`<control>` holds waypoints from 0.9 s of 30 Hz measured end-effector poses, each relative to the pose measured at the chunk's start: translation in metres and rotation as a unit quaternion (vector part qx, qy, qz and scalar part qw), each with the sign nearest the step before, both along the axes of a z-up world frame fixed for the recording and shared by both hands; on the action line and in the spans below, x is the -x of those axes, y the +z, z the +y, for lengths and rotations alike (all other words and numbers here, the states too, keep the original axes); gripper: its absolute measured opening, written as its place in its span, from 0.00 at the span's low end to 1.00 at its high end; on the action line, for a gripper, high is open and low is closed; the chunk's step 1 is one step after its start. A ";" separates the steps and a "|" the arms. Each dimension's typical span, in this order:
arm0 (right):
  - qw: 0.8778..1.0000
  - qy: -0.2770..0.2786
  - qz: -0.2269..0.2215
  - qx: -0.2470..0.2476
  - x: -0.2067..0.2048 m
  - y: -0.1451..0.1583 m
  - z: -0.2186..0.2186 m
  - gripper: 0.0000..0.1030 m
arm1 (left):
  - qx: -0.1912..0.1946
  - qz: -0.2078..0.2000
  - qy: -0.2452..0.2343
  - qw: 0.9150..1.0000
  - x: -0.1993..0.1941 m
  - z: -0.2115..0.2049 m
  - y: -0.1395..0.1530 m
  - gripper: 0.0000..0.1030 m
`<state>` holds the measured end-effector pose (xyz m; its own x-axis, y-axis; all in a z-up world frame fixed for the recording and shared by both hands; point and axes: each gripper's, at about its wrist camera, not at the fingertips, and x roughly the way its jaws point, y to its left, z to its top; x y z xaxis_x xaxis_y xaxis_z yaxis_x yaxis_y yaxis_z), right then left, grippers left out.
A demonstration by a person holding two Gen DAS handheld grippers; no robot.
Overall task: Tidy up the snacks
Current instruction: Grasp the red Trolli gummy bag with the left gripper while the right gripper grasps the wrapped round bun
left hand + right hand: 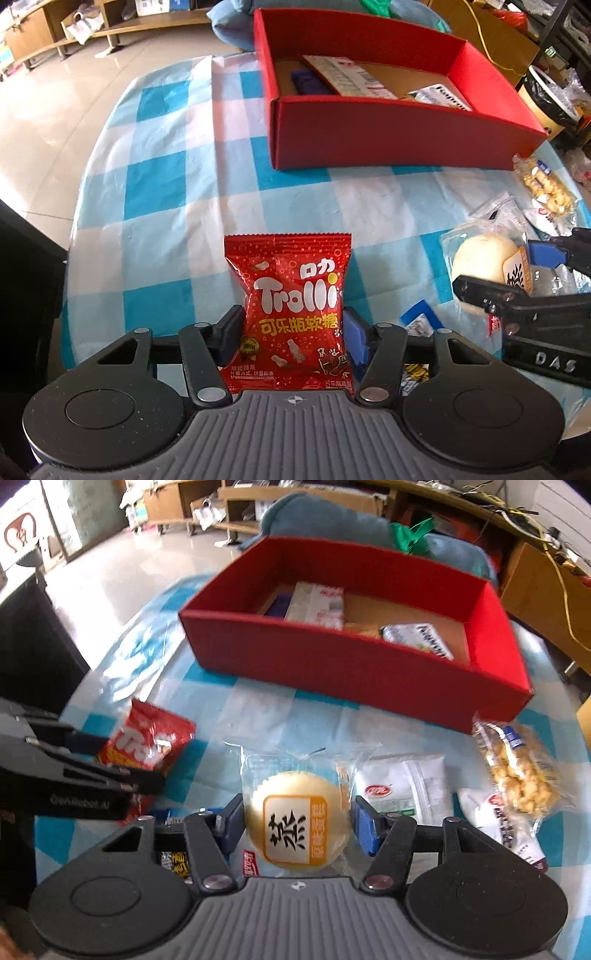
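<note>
My left tongs [291, 325] hold a red Trolli candy bag [295, 314]. The two pads squeeze its sides, and the bag stands up between them, above the worktop [166, 177] with its blue and white checked cloth.

My right tongs [297, 825] are closed on a round pale bun [295, 830] in a clear wrapper. The pads touch it on both sides. In the right wrist view the left tongs and the red bag show at the left edge.

Behind both sits a red box [388, 133] on the cloth. Its lid is off. Inside, at the left, lies something dark blue [306, 83]. Beside it leans a flat pale packet with red print [317, 605]. At the right end lies a small white packet with dark letters [419, 640]. The brown floor of the box shows between them.

To the right of the bun, on the cloth, lies a white packet with a red logo [402, 790]. Farther right, just in front of the box corner, lies a clear bag of yellow puffy snacks [517, 775]. Under my tongs a few small packets peek out, but I cannot tell what they are.
</note>
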<state>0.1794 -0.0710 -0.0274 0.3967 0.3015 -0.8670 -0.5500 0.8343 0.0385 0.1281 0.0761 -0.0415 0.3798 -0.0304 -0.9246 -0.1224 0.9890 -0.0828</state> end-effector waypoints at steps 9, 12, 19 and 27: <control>1.000 -0.014 0.002 -0.022 -0.007 0.010 -0.007 0.41 | 0.013 -0.017 -0.009 1.000 -0.002 -0.007 0.013 0.53; 0.999 -0.016 0.009 -0.028 -0.009 0.009 -0.007 0.44 | 0.029 0.003 0.002 1.000 -0.006 -0.005 0.003 0.64; 1.000 -0.009 0.027 -0.009 -0.017 -0.006 0.001 0.61 | -0.009 0.020 -0.003 1.000 -0.014 -0.014 -0.011 0.84; 1.000 0.001 0.022 0.008 -0.018 -0.018 0.006 0.53 | -0.036 0.010 -0.010 0.999 -0.008 -0.017 -0.011 0.67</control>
<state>0.1972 -0.0651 -0.0457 0.3574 0.2876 -0.8886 -0.5490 0.8344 0.0493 0.1356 0.0595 -0.0525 0.3620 0.0294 -0.9317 -0.1028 0.9947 -0.0086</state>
